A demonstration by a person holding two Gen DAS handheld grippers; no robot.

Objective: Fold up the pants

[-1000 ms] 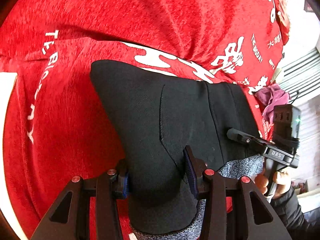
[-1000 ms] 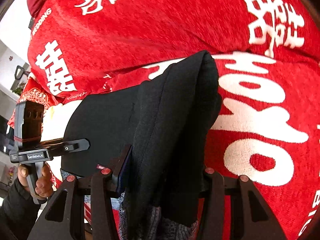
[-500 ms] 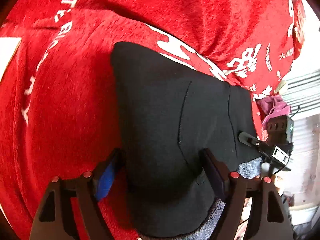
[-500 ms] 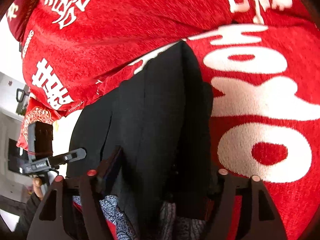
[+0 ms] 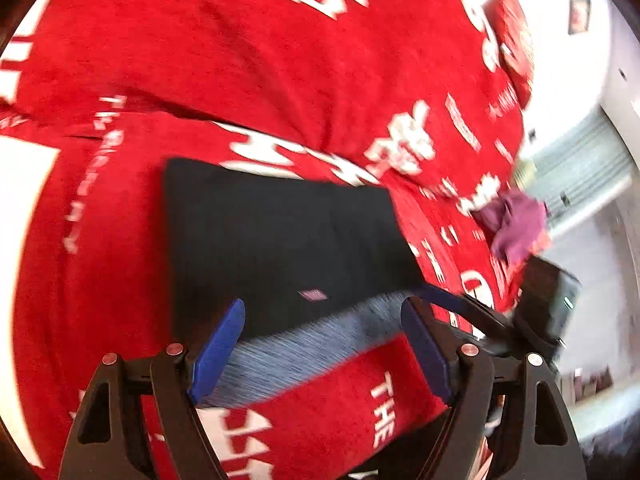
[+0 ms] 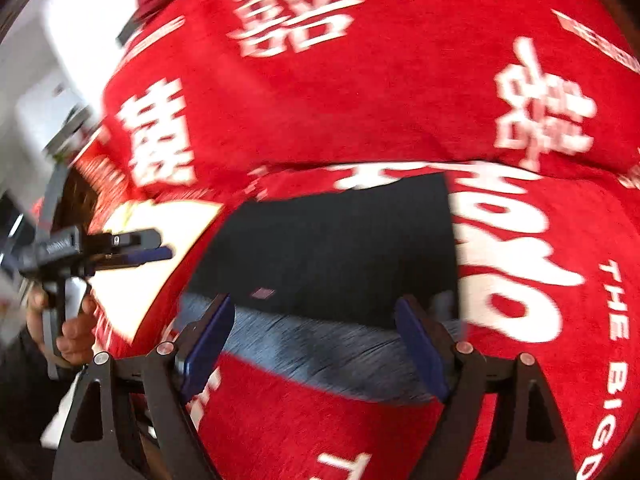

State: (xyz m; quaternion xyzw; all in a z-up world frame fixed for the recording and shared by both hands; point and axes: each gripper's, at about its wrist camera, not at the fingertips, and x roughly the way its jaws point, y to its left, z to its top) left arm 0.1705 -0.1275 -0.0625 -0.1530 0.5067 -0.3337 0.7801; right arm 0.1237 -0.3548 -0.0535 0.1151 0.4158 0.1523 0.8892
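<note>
The black pants (image 5: 280,240) lie folded into a flat rectangle on the red blanket (image 5: 240,60), with a grey knit waistband (image 5: 304,348) along the near edge. They also show in the right wrist view (image 6: 344,248), waistband (image 6: 320,344) nearest. My left gripper (image 5: 324,352) is open and empty, just in front of the waistband. My right gripper (image 6: 316,344) is open and empty at the same edge. Each gripper shows in the other's view: the right one (image 5: 532,316) and the left one (image 6: 100,248).
The red blanket with white lettering (image 6: 360,80) covers the whole surface. A purple cloth (image 5: 516,224) lies at the blanket's far right edge. A white patch (image 6: 152,248) lies left of the pants. A white wall and a radiator (image 5: 580,168) stand beyond.
Both grippers have opened, let go of the pants and pulled back. The pants, held up bunched before, now lie flat in a folded rectangle.
</note>
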